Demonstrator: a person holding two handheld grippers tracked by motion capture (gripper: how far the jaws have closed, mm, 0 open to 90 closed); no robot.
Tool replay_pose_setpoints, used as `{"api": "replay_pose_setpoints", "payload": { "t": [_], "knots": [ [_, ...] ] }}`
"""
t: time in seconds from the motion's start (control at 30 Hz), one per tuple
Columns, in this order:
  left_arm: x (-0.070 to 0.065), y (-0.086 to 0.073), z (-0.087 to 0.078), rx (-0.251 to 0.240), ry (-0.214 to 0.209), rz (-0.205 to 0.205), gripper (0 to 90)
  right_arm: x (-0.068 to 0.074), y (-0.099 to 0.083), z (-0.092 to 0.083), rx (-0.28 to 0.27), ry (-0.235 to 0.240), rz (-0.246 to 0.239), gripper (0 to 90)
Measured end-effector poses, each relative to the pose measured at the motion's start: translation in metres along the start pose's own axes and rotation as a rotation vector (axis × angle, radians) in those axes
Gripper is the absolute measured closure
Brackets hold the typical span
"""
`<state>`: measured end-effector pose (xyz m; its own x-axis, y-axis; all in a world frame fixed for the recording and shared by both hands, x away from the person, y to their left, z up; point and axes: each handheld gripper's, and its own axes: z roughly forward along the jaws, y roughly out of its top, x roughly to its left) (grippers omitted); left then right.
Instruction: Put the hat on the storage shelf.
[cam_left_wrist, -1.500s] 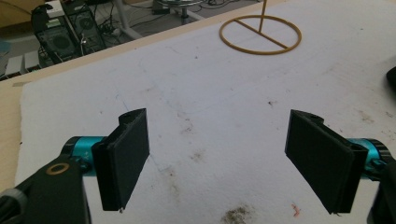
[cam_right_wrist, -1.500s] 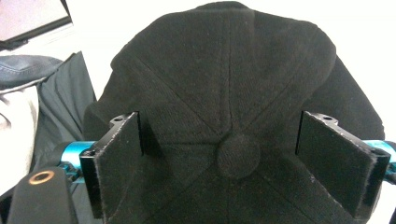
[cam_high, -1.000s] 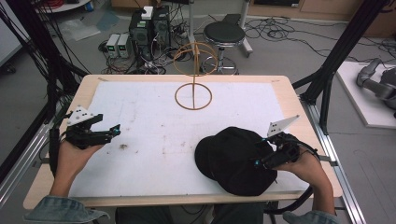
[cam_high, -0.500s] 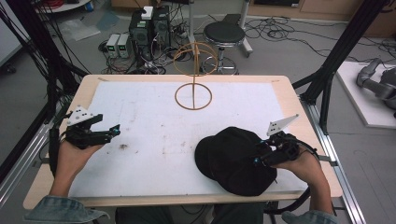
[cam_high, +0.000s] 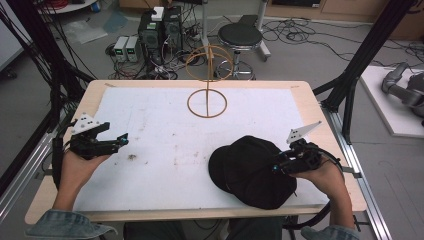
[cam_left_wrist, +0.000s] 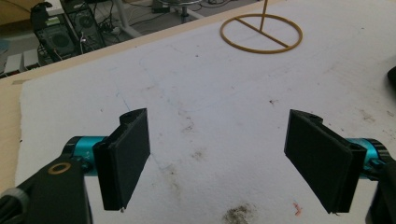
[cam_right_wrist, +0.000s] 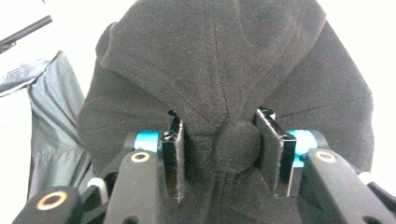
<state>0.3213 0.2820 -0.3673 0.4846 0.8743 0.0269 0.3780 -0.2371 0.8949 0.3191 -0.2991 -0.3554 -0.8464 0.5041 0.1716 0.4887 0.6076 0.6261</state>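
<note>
One black cap (cam_high: 252, 172), crown pinched by right tongs (cam_right_wrist: 218, 149); left tongs (cam_left_wrist: 217, 158) gape empty.

The left gripper (cam_high: 107, 142) sits at the left side of the tabletop (cam_high: 160, 125), held in the person's left hand (cam_high: 80, 162), whose forearm comes in from the near edge; its jaws stand wide apart with nothing between them and point toward the right. The right gripper (cam_high: 280, 165) is held in the right hand (cam_high: 320, 172) at the near right, jaws pointing left and pinched onto the crown of a black cap (cam_right_wrist: 224, 70), the top button caught between them.
</note>
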Motion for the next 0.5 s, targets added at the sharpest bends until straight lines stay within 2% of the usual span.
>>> {"api": "replay_pose_setpoints", "payload": {
  "t": [0.13, 0.23, 0.3, 0.5],
  "knots": [
    [0.0003, 0.0002, -0.0004, 0.000, -0.001, 0.001, 22.7, 0.0010, 0.0002, -0.0020, -0.011, 0.003, -0.003, 63.6],
    [0.0003, 0.0003, -0.0006, -0.003, 0.001, 0.000, 22.8, 0.0013, 0.0010, -0.0042, -0.025, -0.011, -0.002, 64.8],
    [0.0006, 0.0005, -0.0011, -0.004, 0.002, 0.000, 22.7, 0.0012, 0.0021, -0.0062, -0.034, -0.017, 0.031, 65.3],
    [0.0015, 0.0000, -0.0012, -0.002, 0.003, -0.002, 22.7, 0.0036, 0.0047, -0.0088, -0.049, -0.029, 0.020, 66.4]
  ]
}}
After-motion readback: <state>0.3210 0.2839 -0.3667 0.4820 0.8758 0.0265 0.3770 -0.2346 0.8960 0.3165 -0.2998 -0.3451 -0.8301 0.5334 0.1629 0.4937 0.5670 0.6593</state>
